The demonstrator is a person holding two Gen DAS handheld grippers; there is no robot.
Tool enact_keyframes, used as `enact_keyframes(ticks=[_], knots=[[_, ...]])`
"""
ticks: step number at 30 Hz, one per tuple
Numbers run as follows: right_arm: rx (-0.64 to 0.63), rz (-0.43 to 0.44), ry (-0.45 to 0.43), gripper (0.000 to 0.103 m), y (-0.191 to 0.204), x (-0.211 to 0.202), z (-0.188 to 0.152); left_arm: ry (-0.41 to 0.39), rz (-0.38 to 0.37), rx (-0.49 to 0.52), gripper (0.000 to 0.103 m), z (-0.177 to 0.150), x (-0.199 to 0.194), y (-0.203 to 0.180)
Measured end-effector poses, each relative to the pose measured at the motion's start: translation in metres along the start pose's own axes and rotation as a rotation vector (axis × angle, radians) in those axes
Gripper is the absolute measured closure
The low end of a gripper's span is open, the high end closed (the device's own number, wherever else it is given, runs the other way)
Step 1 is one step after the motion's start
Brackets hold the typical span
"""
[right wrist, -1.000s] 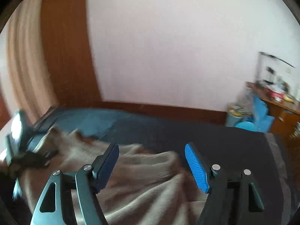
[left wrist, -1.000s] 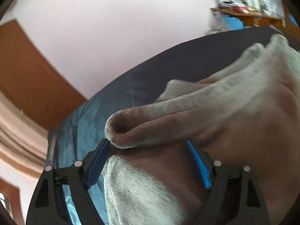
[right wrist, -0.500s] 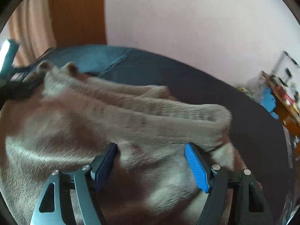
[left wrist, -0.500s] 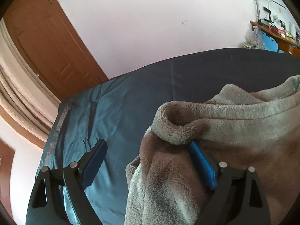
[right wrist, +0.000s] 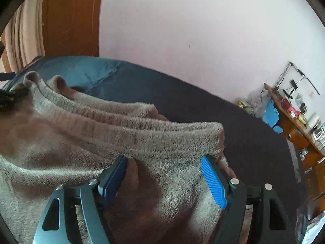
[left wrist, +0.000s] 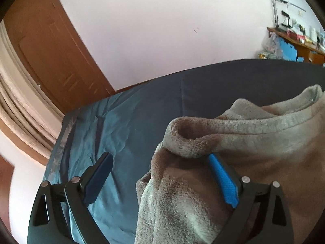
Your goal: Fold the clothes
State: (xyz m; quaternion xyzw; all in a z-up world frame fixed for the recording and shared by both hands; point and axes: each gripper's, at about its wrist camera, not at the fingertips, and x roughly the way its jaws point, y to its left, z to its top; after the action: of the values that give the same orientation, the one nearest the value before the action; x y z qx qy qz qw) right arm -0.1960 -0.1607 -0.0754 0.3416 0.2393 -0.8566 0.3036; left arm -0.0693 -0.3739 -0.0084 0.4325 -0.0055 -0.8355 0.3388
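The left tongs stand spread wide, released — the fleece garment's rolled hem lies against the right pad only, blue bed sheet under the left pad. The right tongs gape too, unclenched, fleece bunched between and ahead of both pads on the bed.

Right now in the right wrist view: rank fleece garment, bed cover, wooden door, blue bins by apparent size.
1. fleece garment, though it lies nearest the lens
2. bed cover, partly hidden under the garment
3. wooden door, cut off by the frame edge
4. blue bins, far off

Places 1 and 2 are close.
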Motion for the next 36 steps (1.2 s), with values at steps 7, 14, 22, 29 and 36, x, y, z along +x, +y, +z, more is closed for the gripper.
enact_keyframes(ticks=[7,14,22,29,36], knots=[[0.08,0.19,-0.084,0.025,0.014,-0.035,0.016,0.024,0.036,-0.172,0.006,0.0,0.012,0.034],[0.082,0.362,0.026,0.025,0.051,-0.046,0.017,-0.026,0.029,-0.197,0.006,0.001,-0.008,0.043],[0.043,0.328,0.204,0.025,0.103,0.002,0.032,-0.026,-0.157,-0.105,0.006,-0.001,-0.027,0.018],[0.141,0.218,0.251,0.023,0.101,0.046,0.059,0.08,-0.193,0.04,0.005,-0.014,0.009,-0.017],[0.116,0.164,0.222,0.023,0.107,0.047,0.06,0.084,-0.062,-0.124,0.004,-0.011,0.028,0.015]])
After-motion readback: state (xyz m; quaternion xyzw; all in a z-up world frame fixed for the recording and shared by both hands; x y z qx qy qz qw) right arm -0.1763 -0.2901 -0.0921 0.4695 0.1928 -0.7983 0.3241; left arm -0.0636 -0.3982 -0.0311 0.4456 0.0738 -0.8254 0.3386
